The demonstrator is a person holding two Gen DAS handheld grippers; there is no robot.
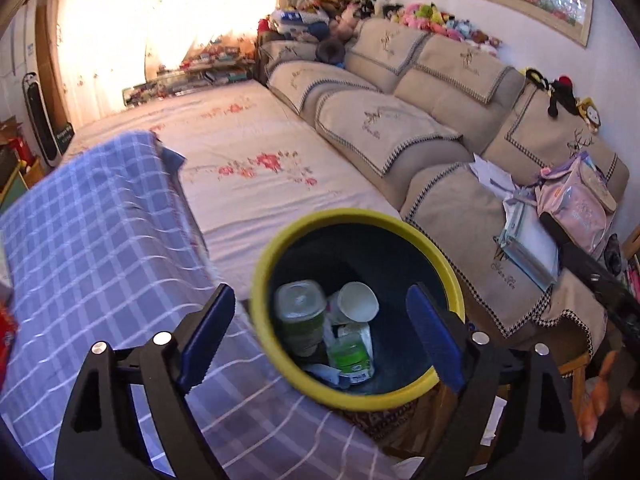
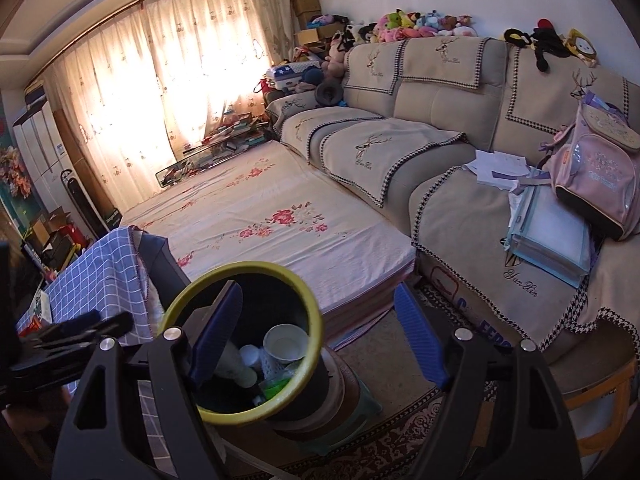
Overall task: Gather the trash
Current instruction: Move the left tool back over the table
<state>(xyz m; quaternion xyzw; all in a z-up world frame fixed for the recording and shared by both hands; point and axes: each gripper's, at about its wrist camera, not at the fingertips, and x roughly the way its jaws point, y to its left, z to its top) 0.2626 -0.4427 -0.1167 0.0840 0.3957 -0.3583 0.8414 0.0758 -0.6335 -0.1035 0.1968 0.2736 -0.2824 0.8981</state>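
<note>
Beside one sofa (image 1: 440, 92), one bin (image 1: 448, 268) holds two cups (image 1: 358, 301).

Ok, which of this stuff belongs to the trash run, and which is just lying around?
Job:
- yellow-rimmed bin
- trash inside: white paper cup, green-labelled tub, green packet
- left claw, open above the bin
- right claw, open and empty

Lying about:
- pink backpack
- papers and folders
- plush toys

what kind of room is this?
Most likely a home living room that doubles as a sleeping space: a beige sofa with soft toys lined along its back, a low bed with a floral sheet pushed against it, and curtains over a bright window.
</note>
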